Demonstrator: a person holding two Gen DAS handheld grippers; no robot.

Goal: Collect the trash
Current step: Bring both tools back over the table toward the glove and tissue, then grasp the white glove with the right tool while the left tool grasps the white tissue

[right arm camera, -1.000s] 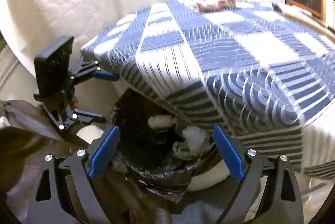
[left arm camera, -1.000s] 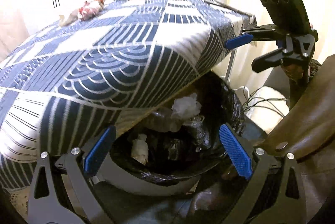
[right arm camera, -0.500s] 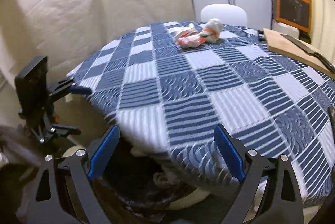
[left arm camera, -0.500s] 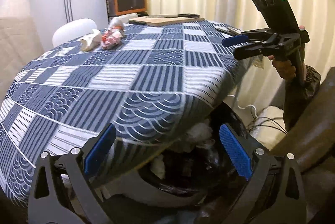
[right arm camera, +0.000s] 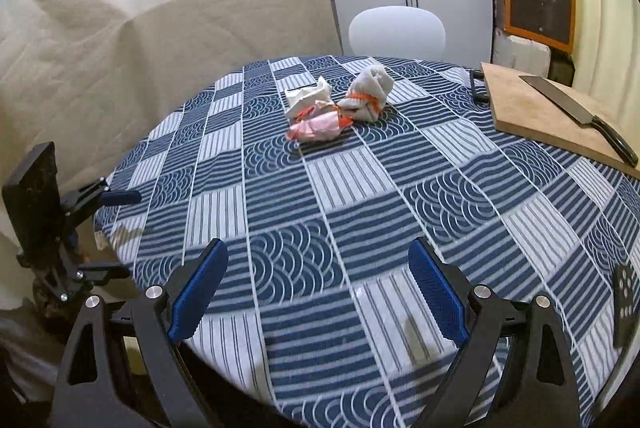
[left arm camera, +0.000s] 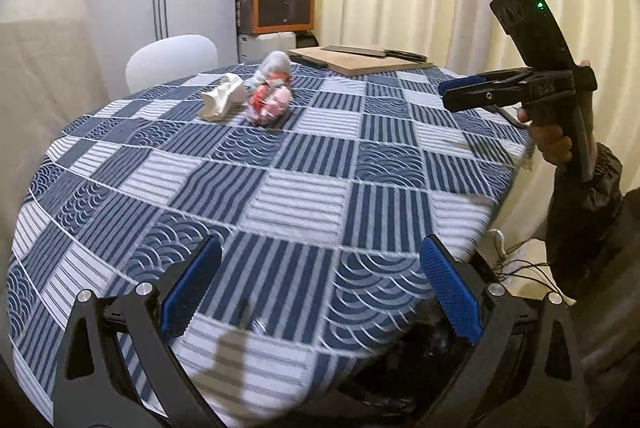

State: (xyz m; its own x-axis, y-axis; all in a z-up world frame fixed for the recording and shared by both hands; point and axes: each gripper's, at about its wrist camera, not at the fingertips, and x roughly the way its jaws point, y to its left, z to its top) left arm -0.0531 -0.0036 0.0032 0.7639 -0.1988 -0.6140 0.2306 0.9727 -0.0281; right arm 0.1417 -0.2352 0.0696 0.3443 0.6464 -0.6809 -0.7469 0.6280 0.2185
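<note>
Both grippers hang over the near edge of the desk [right arm camera: 360, 195], which wears a blue-and-white patterned cloth. The left gripper [left arm camera: 320, 288] has its fingers spread wide with nothing between them – likewise the right gripper [right arm camera: 318, 292]. The trash [right arm camera: 320, 115] (crumpled wrappers, white, pink and grey) lies clustered near the far side, well apart from both. A cutting board [right arm camera: 548, 111] carries a knife [right arm camera: 580, 115].

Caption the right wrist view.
Open right claw over a checked table, facing crumpled trash beside a board.
</note>
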